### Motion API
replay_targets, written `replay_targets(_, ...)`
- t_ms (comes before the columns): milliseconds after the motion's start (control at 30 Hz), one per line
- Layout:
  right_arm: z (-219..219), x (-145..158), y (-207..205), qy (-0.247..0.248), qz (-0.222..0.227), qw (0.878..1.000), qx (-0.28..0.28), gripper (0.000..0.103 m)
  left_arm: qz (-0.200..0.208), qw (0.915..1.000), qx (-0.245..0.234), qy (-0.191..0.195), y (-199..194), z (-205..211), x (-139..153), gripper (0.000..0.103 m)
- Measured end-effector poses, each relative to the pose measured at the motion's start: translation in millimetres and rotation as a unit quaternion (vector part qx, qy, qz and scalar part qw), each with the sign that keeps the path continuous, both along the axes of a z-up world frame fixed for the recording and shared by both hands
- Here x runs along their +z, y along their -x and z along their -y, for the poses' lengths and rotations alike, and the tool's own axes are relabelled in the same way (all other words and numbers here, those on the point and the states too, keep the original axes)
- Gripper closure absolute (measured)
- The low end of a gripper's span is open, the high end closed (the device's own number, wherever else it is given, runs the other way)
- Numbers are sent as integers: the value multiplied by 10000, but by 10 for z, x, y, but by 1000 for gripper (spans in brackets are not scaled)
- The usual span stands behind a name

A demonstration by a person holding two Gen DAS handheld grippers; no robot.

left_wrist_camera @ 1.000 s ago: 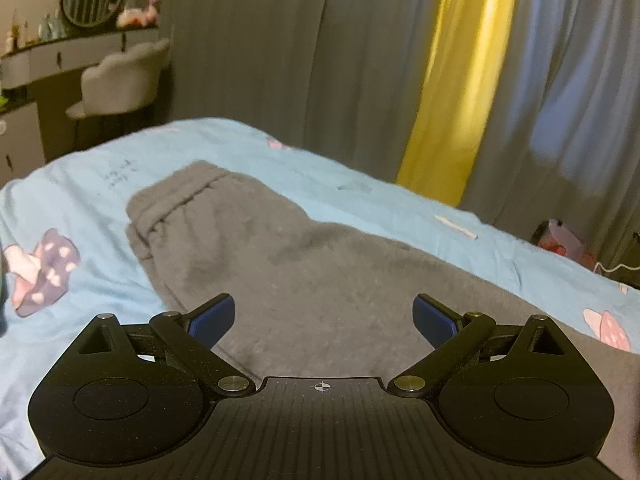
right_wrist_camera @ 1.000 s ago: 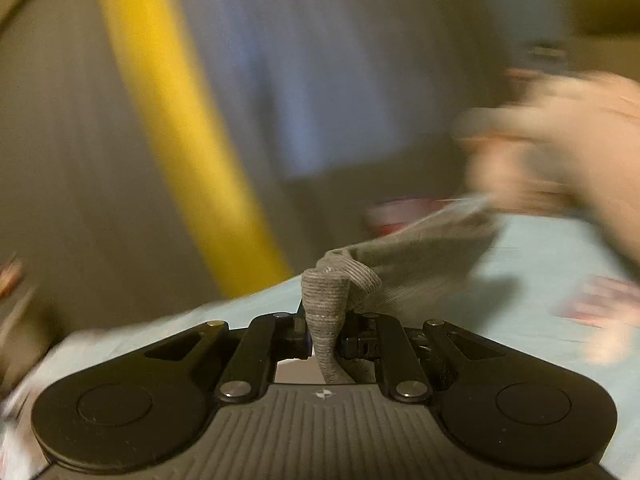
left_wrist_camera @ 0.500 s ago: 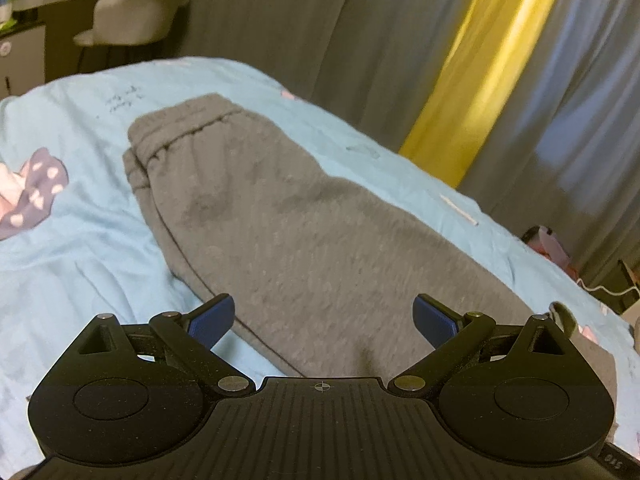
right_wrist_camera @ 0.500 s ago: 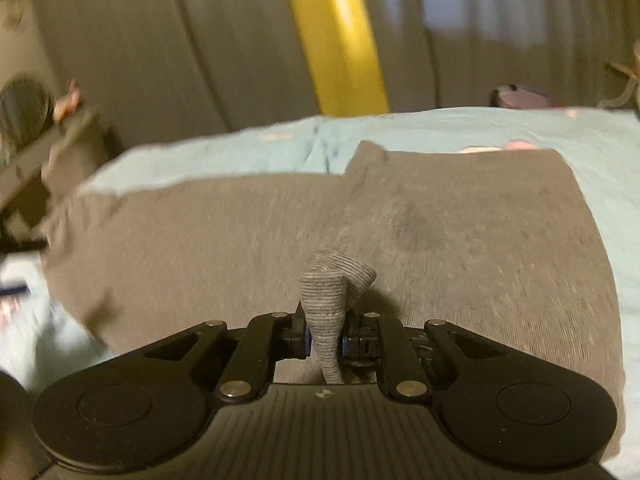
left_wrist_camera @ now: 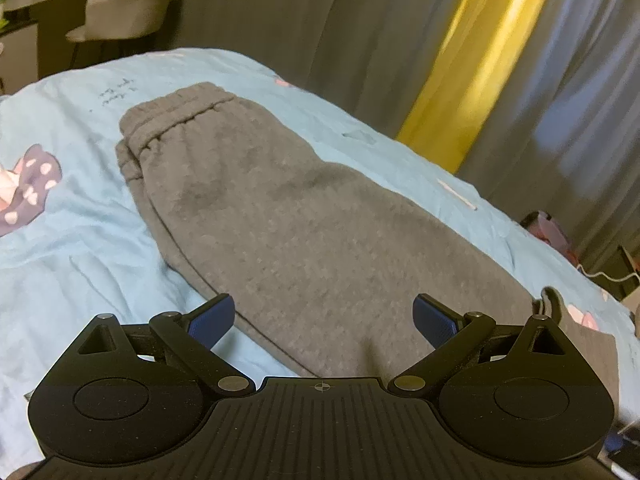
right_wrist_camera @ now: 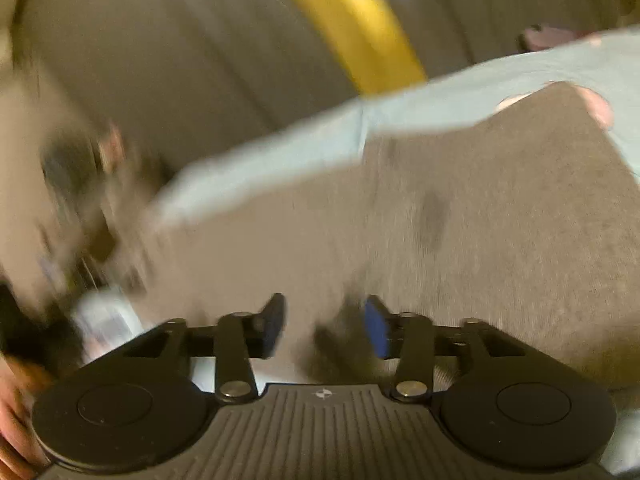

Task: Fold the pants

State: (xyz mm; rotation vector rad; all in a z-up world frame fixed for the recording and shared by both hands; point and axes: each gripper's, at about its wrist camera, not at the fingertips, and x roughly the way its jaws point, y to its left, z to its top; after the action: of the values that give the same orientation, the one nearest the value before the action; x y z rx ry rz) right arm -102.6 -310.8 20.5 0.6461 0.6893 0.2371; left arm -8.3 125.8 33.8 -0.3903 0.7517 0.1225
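Pants (left_wrist_camera: 304, 236): grey, lying flat along the bed, folded lengthwise, waistband at the far left end; the near end runs under both tongs.
Bed (left_wrist_camera: 72, 240): light blue sheet with cartoon prints, creased at the left.
Left tongs (left_wrist_camera: 323, 316): wide, nothing between the blue pads, held low over the near edge of the pants.
Right tongs (right_wrist_camera: 324, 326): jaws opening, pads apart and not pressing on anything; grey cloth lies below and between them. This view is blurred.
Hand (right_wrist_camera: 16, 412): part of it shows at the lower left edge of the right view, beside the tongs body.
Curtains (left_wrist_camera: 320, 28): grey, hung behind the bed, with a yellow strip (left_wrist_camera: 476, 64) between them.
Chair (left_wrist_camera: 128, 4): pale, at a dark dresser, far left, well apart from the pants.
Stick (left_wrist_camera: 456, 194): small and white, on the sheet beyond the pants.
Cable (left_wrist_camera: 608, 276): white, off the right end of the bed.
In the way: nothing lies on the pants.
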Motion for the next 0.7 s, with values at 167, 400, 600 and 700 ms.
replay_targets(167,742,-245,114,194,-1247,9737,-1895,15,-152,9997,-145,-115,-56,69,-30,3)
replay_targets(400,913,-78,449,524,-899,9574,-2692,9,-58,9940,-986,-464,-98,459,67,3)
replay_targets(600,938,-94,473,571,-974,9567,-2684,7,-365,9717,-2218,727,-488,1115,41,3)
replay_targets(700,924,-163,407,321,-988,9595,-2618,7,-810,9549,-2546,1294,-810,1433,-157,5)
